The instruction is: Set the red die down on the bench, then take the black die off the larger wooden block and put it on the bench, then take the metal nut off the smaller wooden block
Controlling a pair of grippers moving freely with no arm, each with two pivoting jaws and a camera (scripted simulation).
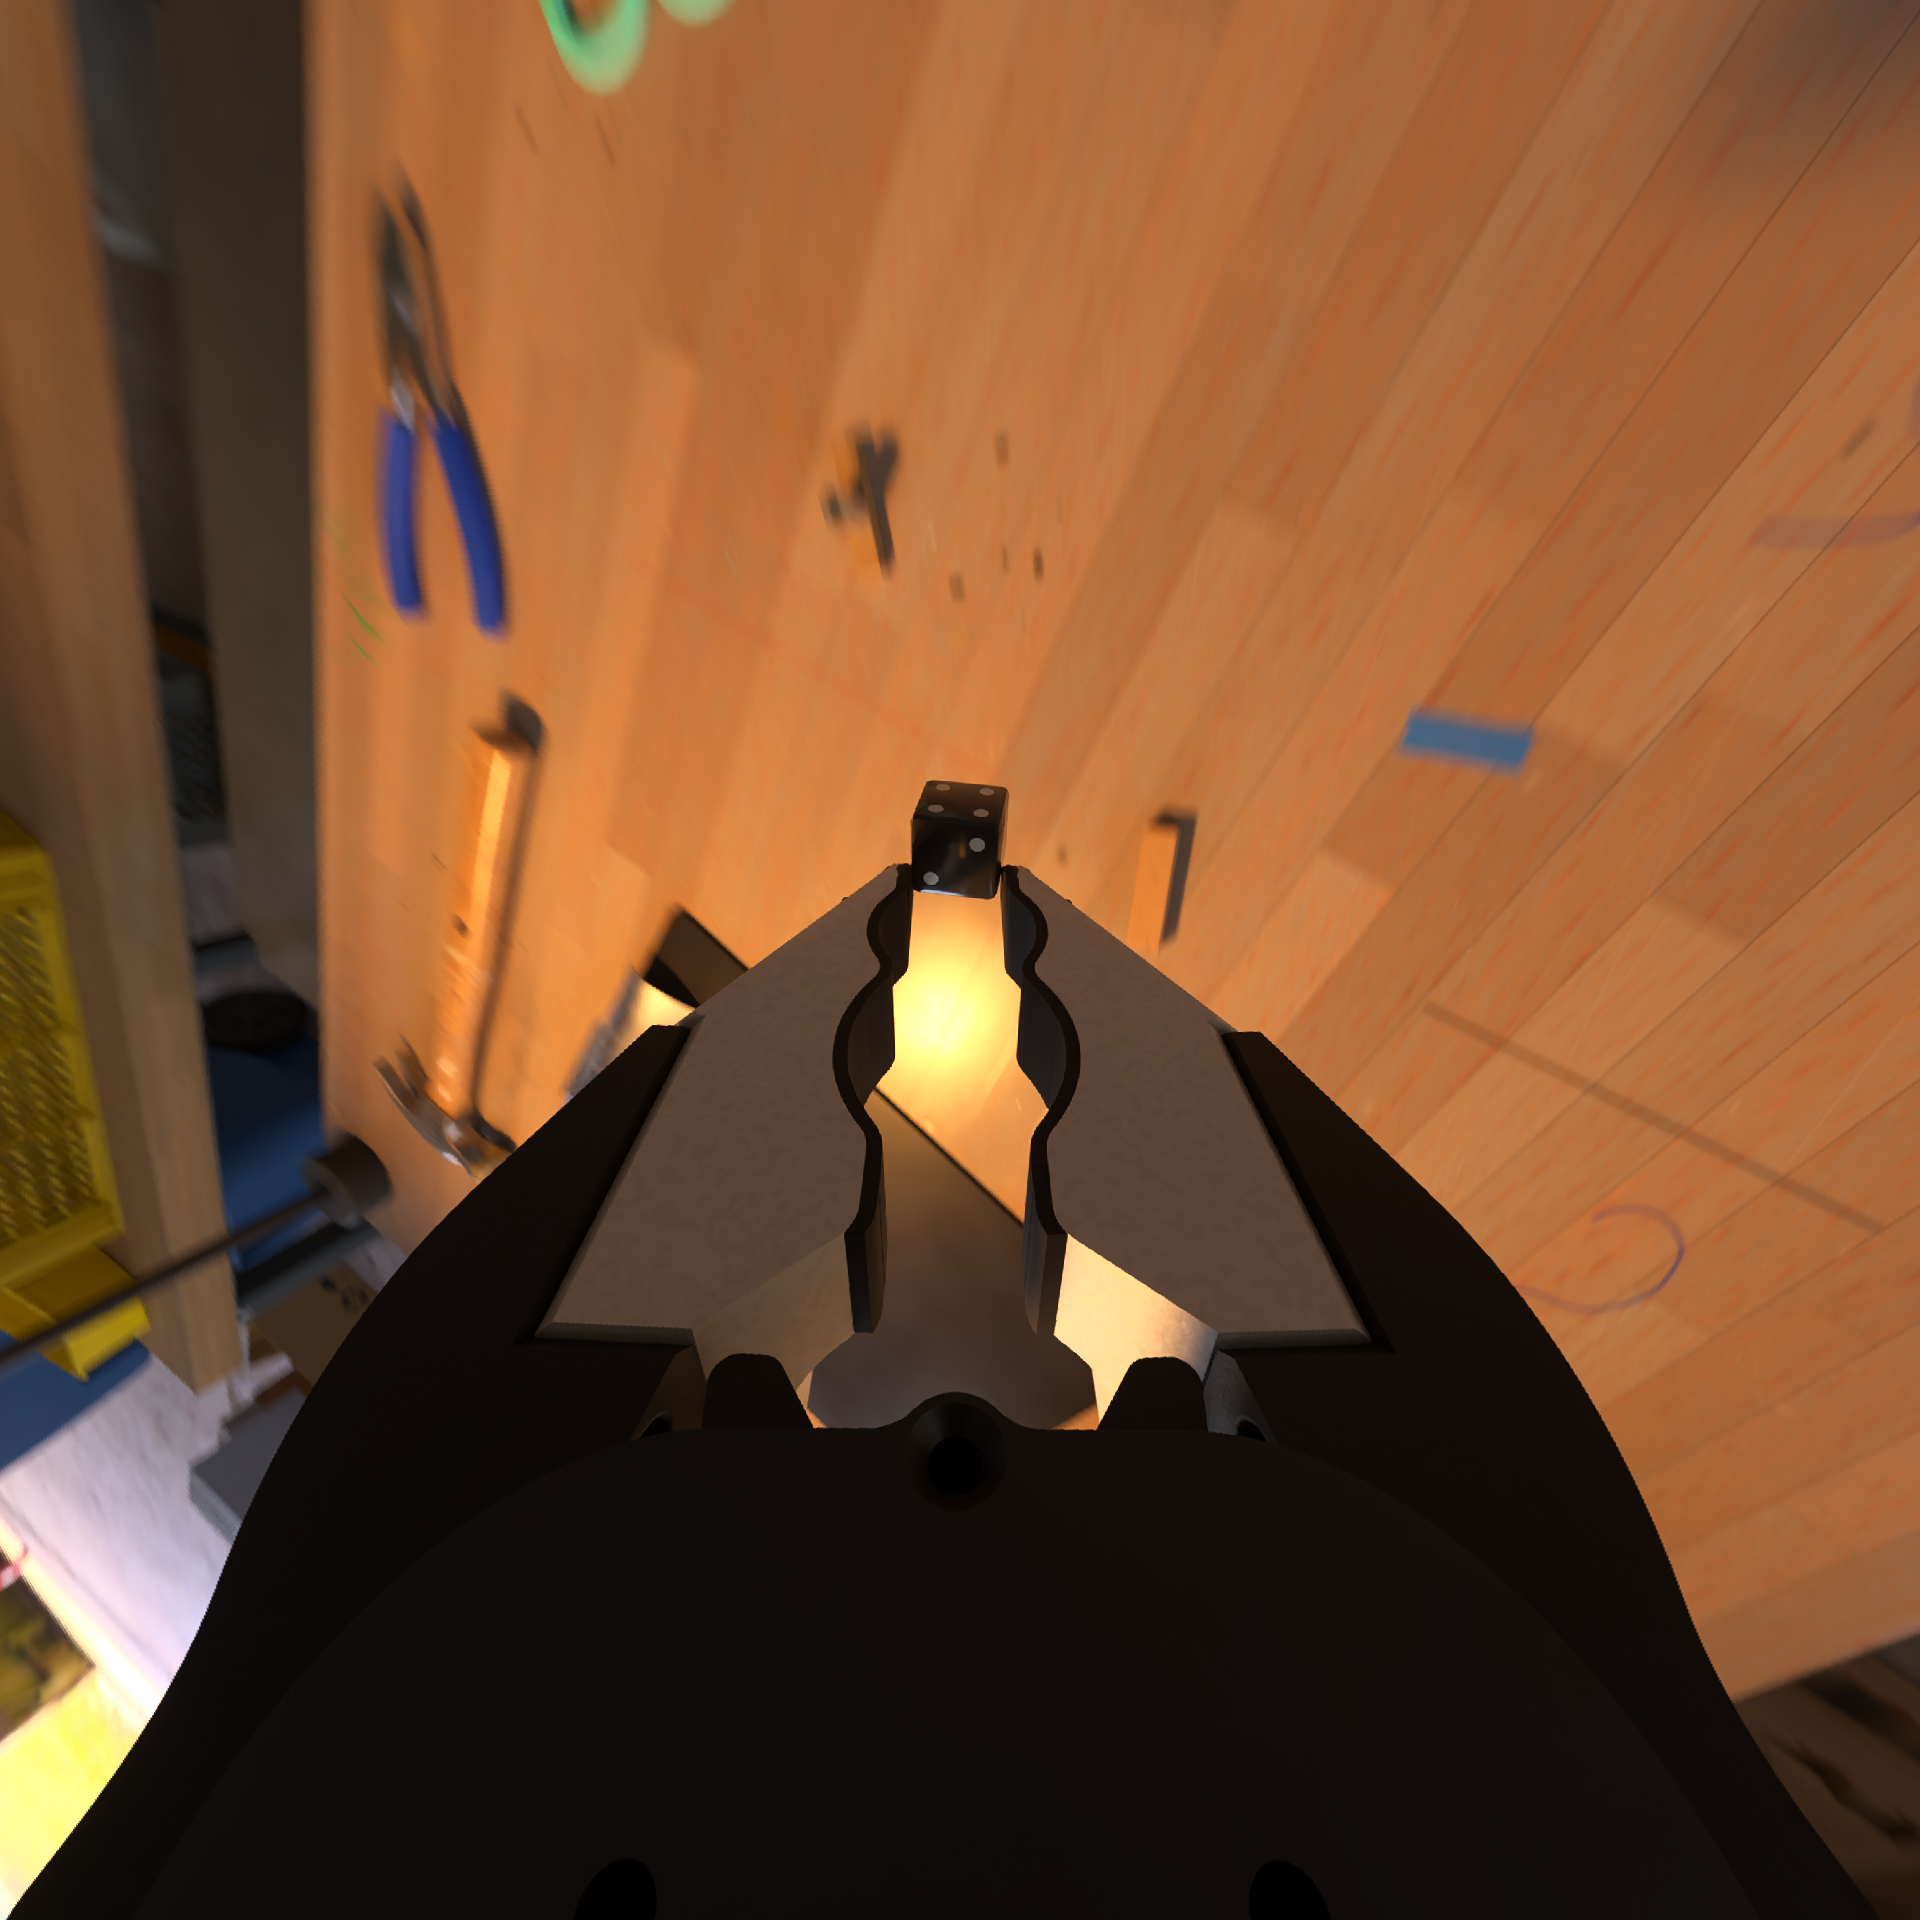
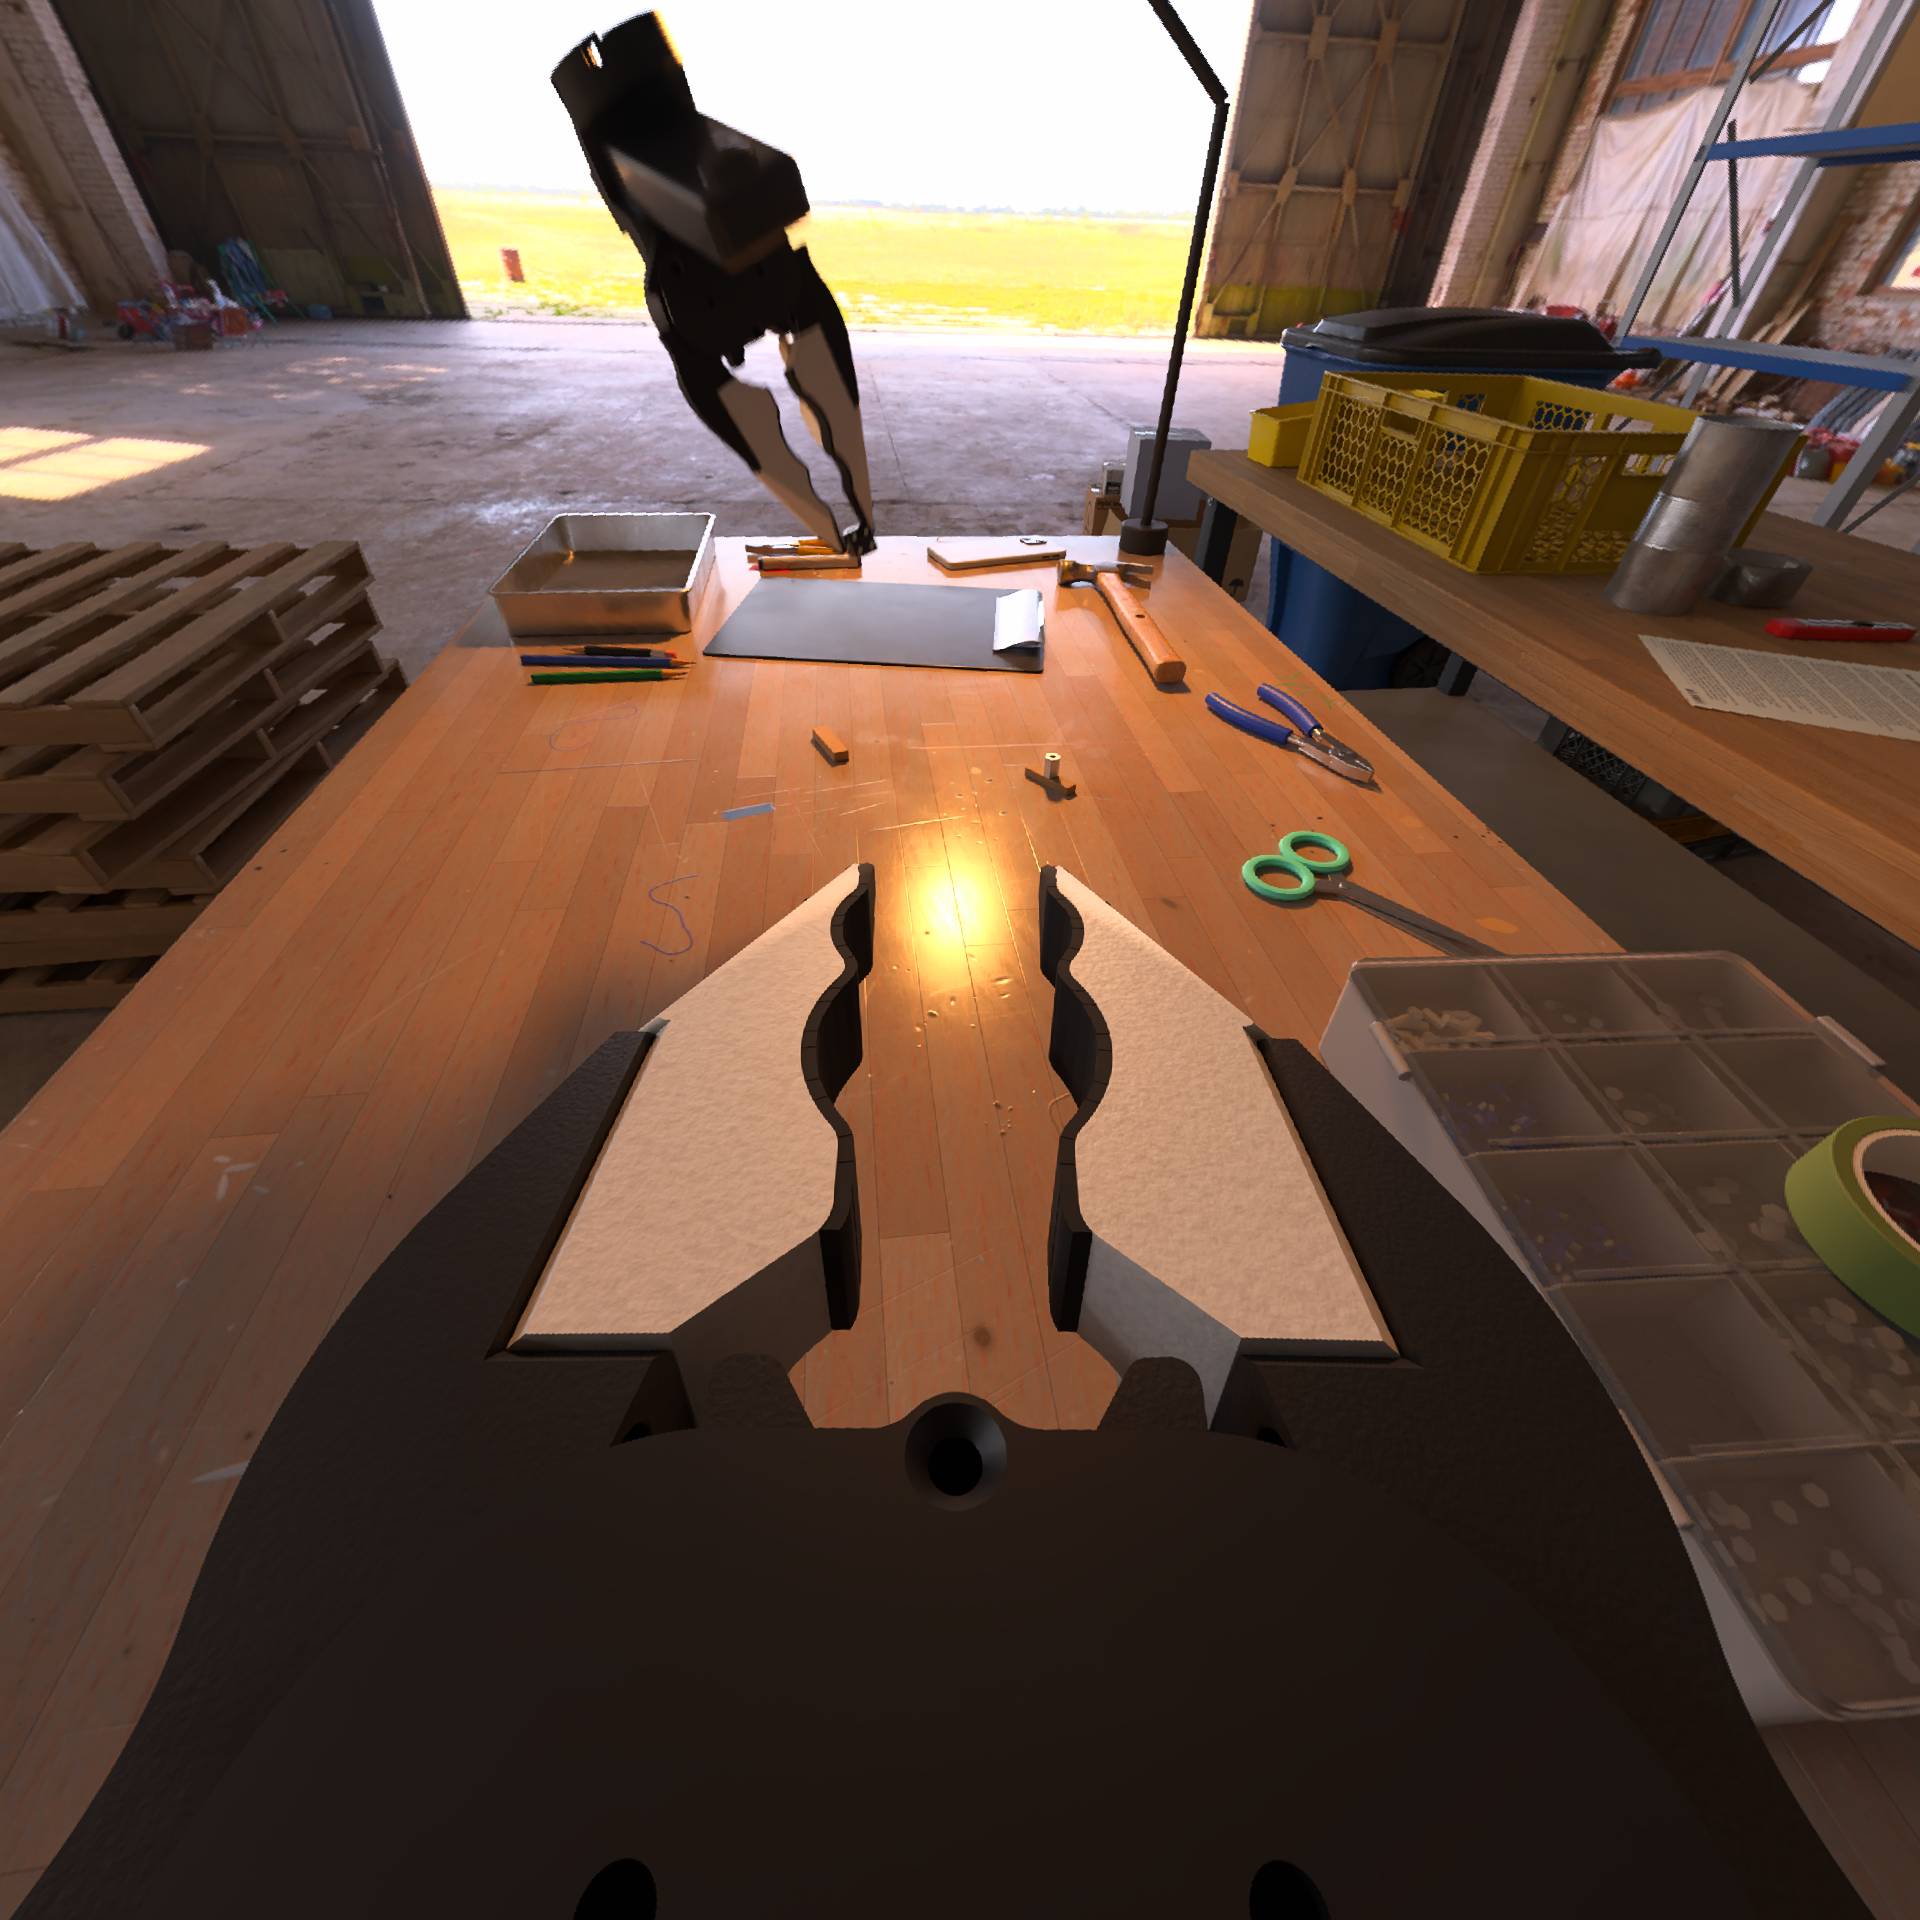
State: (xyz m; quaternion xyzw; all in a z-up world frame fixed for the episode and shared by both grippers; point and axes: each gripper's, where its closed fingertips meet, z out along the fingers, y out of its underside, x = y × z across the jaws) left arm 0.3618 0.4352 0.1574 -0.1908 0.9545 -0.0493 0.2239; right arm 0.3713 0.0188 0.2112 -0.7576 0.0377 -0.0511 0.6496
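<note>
My left gripper is shut on the black die, which is pinched at the fingertips and held above the bench. The larger wooden block lies bare on the bench just to the right of it. The smaller wooden block with the metal nut is farther off and blurred. In the right wrist view, my right gripper is open and empty, low over the bench. Ahead of it are the larger block and the nut on the smaller block. The left gripper hangs beyond them. I cannot make out the red die.
Hammer, blue-handled pliers and green-handled scissors lie on the right side. A black mat, metal tray and pencils sit at the far end. A clear compartment box with a tape roll is near right.
</note>
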